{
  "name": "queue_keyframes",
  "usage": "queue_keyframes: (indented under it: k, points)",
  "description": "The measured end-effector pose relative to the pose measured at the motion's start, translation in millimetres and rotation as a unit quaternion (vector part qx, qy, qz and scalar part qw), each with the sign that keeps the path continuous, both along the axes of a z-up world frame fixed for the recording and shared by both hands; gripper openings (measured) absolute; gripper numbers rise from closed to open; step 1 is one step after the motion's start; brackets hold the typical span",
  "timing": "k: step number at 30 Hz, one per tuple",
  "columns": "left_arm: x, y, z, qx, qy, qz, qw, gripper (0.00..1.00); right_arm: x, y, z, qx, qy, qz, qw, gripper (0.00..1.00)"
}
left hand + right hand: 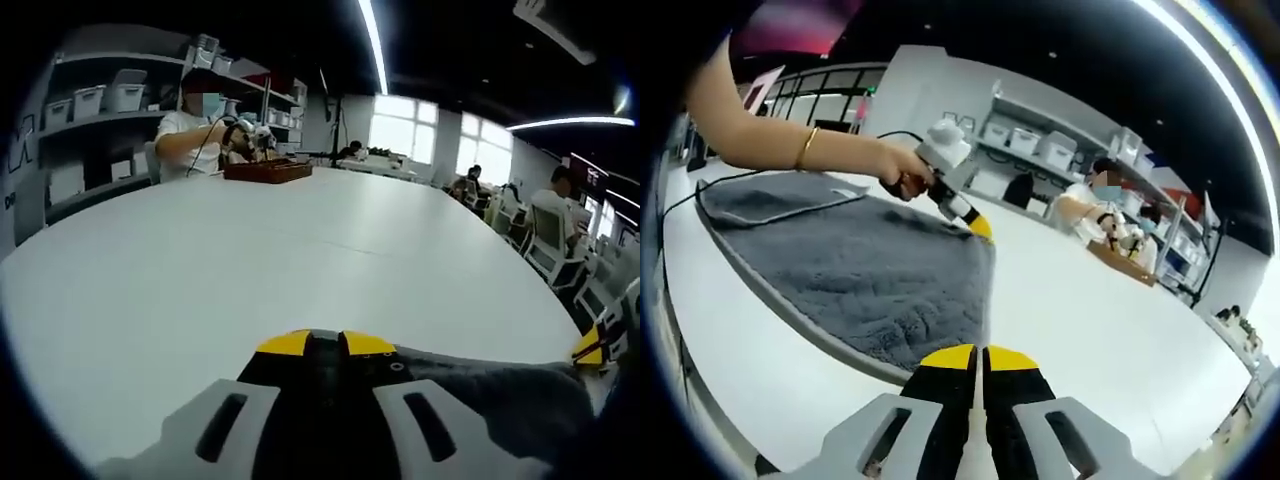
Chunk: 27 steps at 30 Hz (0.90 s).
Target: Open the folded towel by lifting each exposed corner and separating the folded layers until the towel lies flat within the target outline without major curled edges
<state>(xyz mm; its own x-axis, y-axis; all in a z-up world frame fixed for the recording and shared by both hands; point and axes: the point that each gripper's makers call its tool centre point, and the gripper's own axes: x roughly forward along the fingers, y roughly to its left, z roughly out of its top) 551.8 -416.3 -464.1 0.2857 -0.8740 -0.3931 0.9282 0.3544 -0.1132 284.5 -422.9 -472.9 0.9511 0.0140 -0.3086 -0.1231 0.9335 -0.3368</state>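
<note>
On the white table (pixel 1090 300), the grey towel (pixel 850 270) lies spread to the left of your right gripper (pixel 983 362) in the right gripper view, its long side running from the near edge by your jaws out to the far corner where your left gripper (pixel 980 228) sits. Your right gripper's yellow-tipped jaws are pressed together right at the towel's near edge, and it looks as though they pinch that edge, though the cloth between them is too thin to be sure of. Your left hand (pixel 902 168) holds the other gripper down at the far corner; from the left gripper view, that gripper (pixel 327 344) has its jaws together with dark towel (pixel 500 395) bunched against them on the right, so it most likely pinches the corner. You hold the same long edge at both ends, then, with the cloth's bulk lying off to the left. A lighter grey border (pixel 790 210) shows near the far left side, where a layer may be folded over. Your next pull probably wants both grippers drawing apart along that edge to flatten it.
</note>
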Motion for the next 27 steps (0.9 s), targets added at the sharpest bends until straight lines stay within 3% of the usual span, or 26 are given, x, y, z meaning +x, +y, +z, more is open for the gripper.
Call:
queue_keyframes:
  k: [10,12,27]
  points:
    - [1.3,23,5.4,0.007,-0.008,0.007,0.9999,0.09,0,13,8.2,-0.002,-0.008,0.011,0.9999,0.00]
    - [-10.4,30,7.9,0.003,-0.007,0.014,0.9999,0.09,1,18,10.1,-0.002,-0.009,0.016,0.9998,0.00]
    - [-25.5,80,17.6,0.000,-0.018,0.031,0.9994,0.10,6,51,21.7,-0.014,-0.016,0.051,0.9985,0.00]
